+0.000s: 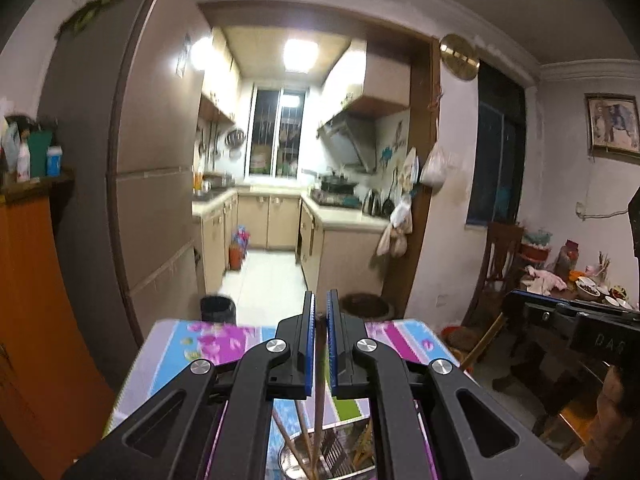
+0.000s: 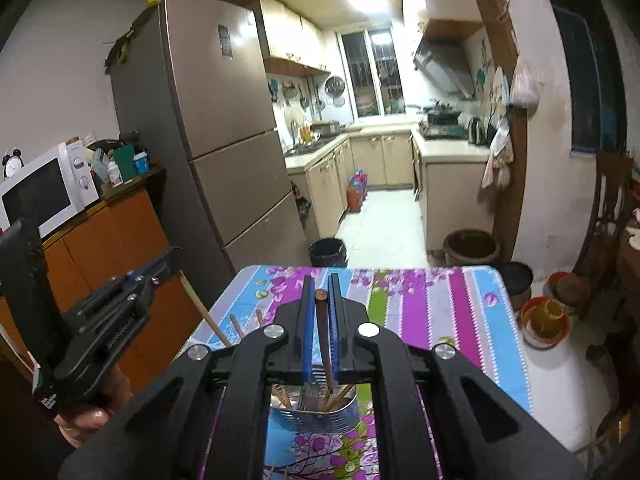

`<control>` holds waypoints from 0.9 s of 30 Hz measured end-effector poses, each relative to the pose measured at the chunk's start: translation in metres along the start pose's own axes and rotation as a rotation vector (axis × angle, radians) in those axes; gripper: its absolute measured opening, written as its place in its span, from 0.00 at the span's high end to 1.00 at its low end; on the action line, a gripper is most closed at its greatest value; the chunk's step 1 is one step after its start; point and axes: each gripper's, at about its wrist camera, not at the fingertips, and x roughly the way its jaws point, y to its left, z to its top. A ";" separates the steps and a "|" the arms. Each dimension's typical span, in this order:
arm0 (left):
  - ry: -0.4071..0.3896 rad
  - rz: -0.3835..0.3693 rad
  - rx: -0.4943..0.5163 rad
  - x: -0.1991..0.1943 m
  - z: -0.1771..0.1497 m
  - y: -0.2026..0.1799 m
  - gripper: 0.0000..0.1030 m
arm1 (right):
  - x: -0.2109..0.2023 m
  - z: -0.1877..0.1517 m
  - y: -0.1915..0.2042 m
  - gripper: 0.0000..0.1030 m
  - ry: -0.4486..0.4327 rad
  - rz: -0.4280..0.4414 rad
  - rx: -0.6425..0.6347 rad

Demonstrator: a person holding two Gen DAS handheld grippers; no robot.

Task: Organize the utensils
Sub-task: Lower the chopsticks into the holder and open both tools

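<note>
**Both chopsticks held upright above the holder**

The right gripper [image 2: 321, 292] had its fingers clamped on a dark chopstick [image 2: 323, 340], long axis nearly vertical, tip pointing down toward the metal utensil holder [image 2: 316, 412] on the floral desk [image 2: 440, 312]. The left gripper [image 1: 321, 312] likewise pinched a chopstick [image 1: 320, 384], running down between its fingers toward the same holder [image 1: 320, 456], where other sticks already stood. The holder lay directly below both; each stick probably needed only a straight downward drop.
</note>
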 end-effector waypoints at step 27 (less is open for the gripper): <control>0.155 0.072 -0.113 0.070 -0.022 0.043 0.75 | 0.105 -0.005 -0.009 0.81 0.214 -0.072 0.087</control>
